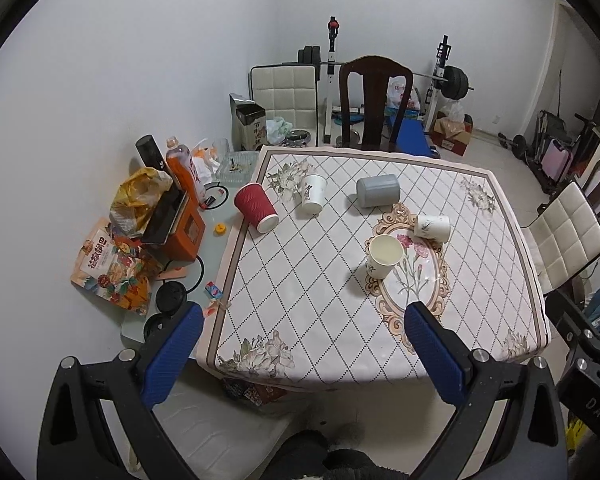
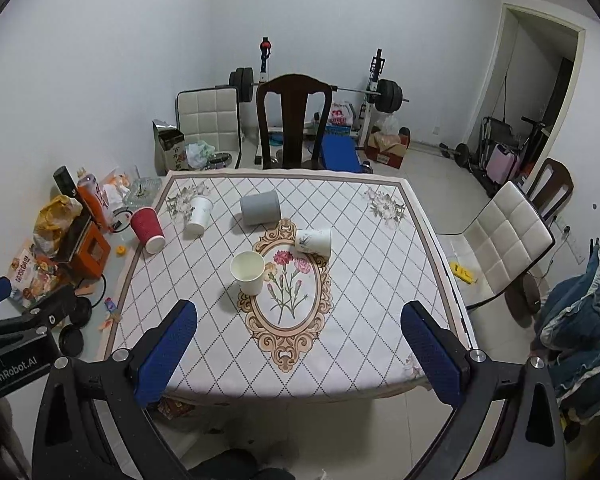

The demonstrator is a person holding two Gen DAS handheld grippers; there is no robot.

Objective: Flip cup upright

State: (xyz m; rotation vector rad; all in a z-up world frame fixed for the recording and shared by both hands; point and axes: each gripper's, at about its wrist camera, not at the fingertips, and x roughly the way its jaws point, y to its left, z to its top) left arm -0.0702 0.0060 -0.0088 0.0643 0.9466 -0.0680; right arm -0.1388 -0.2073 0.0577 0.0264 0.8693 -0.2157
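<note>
Red cup (image 1: 256,207) overhanging tablecloth (image 1: 300,320) left edge, left gripper (image 1: 306,316) fingers apart

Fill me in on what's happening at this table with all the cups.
A person holds two grippers above the near edge of the table, both open and empty: the left gripper and the right gripper. Five cups sit on the tablecloth. One white paper cup near the middle stands upright. The red paper cup, the gray cup, another white paper cup and the bird-print white cup lie on their sides. Nothing is being gripped.
</note>
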